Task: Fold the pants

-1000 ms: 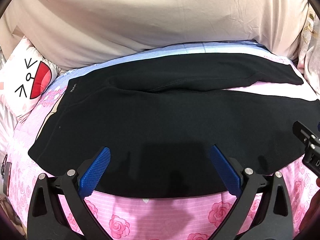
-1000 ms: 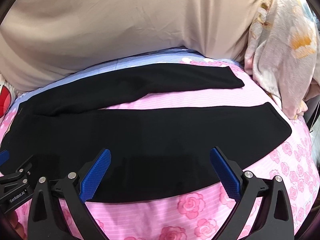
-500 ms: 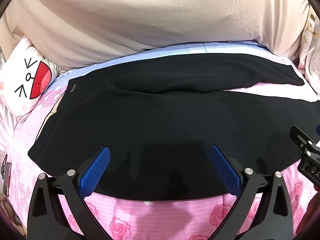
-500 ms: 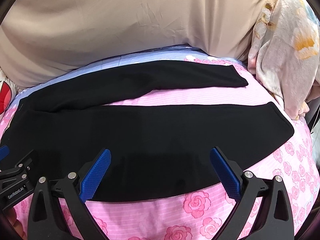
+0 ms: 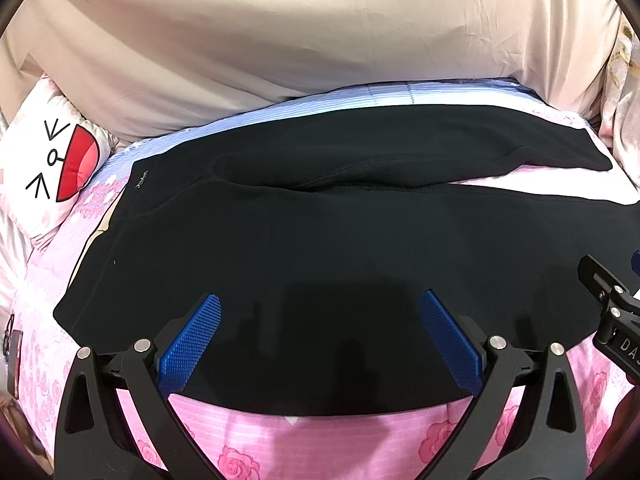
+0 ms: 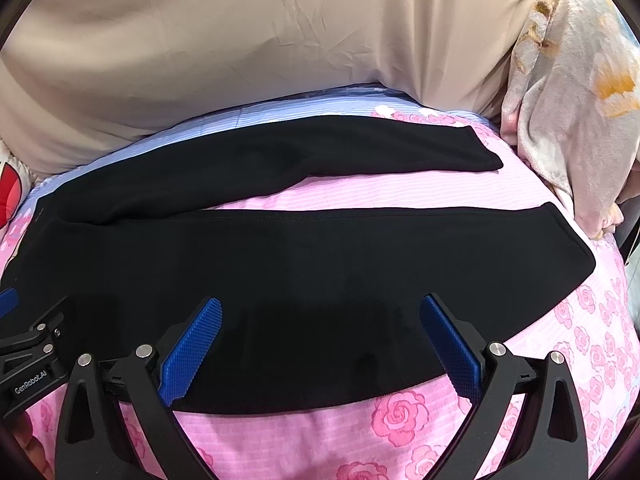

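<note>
Black soft knit pants [image 5: 320,248] lie limp and light on the pink rose-print bedsheet [image 6: 400,412] — pinch the near hem edge with your left gripper [image 5: 320,336] and right gripper [image 6: 320,336], both spread wide and empty.

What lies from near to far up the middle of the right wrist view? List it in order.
Right gripper → pink sheet → near pant leg → pink sheet again → far pant leg → blue striped band → beige cover.
</note>
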Demonstrator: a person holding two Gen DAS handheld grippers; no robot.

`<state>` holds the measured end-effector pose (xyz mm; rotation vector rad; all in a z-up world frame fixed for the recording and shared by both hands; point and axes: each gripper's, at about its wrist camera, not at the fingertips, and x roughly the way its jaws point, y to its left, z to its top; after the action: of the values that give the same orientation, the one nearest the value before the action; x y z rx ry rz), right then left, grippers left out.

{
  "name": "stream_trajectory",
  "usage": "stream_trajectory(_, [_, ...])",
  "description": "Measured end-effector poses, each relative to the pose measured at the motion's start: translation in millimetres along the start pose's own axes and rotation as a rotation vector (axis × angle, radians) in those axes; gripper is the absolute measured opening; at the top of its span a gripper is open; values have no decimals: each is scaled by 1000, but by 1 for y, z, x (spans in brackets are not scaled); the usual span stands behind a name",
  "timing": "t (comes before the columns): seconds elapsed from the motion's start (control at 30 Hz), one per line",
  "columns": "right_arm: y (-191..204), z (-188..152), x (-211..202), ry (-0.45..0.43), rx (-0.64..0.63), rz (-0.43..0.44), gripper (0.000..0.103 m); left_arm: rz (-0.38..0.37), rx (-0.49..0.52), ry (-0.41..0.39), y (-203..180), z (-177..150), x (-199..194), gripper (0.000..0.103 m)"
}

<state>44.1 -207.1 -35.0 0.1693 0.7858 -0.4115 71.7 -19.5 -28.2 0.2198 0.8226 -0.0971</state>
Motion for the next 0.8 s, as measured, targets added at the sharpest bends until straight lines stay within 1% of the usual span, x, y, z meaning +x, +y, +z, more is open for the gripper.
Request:
stream_trajectory(0.07, [-6, 3, 1, -4, 11, 12, 98, -8, -3, -2, 4, 4, 2, 98])
stream_trajectory(0.13, [-21, 13, 3, 3, 27, 37, 98, -32, -17, 0, 15, 12, 5, 98])
stream_trajectory(0.17, [-29, 19, 5, 4, 36, 46, 98, -55, -39, 2, 28, 20, 10, 98])
stream_trajectory(0.23, [-63, 41, 14, -14, 65, 54, 98, -81, -74, 2, 49, 33, 17, 98])
stream_trajectory(0.27, [-78, 52, 20, -24, 78, 50, 98, -87, -104, -2, 68, 45, 25, 98])
stream_trajectory(0.3, [-100, 66, 29, -32, 94, 46, 98, -79, -122, -6, 82, 53, 33, 98])
stream_trajectory(0.33, [-121, 82, 42, -28, 105, 61, 98, -60, -139, -14, 97, 62, 41, 98])
stream_trajectory(0.37, [-136, 94, 53, -19, 111, 73, 98, -19, -153, -21, 117, 75, 54, 98])
stream_trajectory(0.4, [-155, 110, 70, -1, 120, 79, 98, 4, -162, -23, 130, 83, 63, 98])
stream_trajectory(0.47, [-185, 137, 98, 8, 137, 63, 98, 71, -196, -4, 169, 104, 91, 98])
stream_trajectory(0.5, [-198, 147, 109, 15, 143, 69, 96, 77, -215, 8, 186, 111, 102, 98])
stream_trajectory(0.53, [-214, 163, 124, 15, 160, 53, 96, 85, -237, 25, 203, 117, 113, 98])
stream_trajectory(0.6, [-228, 181, 142, 10, 157, 26, 96, 81, -298, 75, 244, 129, 139, 98])
stream_trajectory(0.67, [-237, 199, 164, 15, 125, 3, 96, 134, -356, 88, 276, 134, 154, 98])
stream_trajectory(0.73, [-241, 213, 187, 40, 96, -2, 96, 137, -380, 90, 299, 139, 168, 98])
stream_trajectory(0.8, [-243, 221, 207, 70, 71, -9, 95, 127, -411, 111, 322, 141, 185, 98])
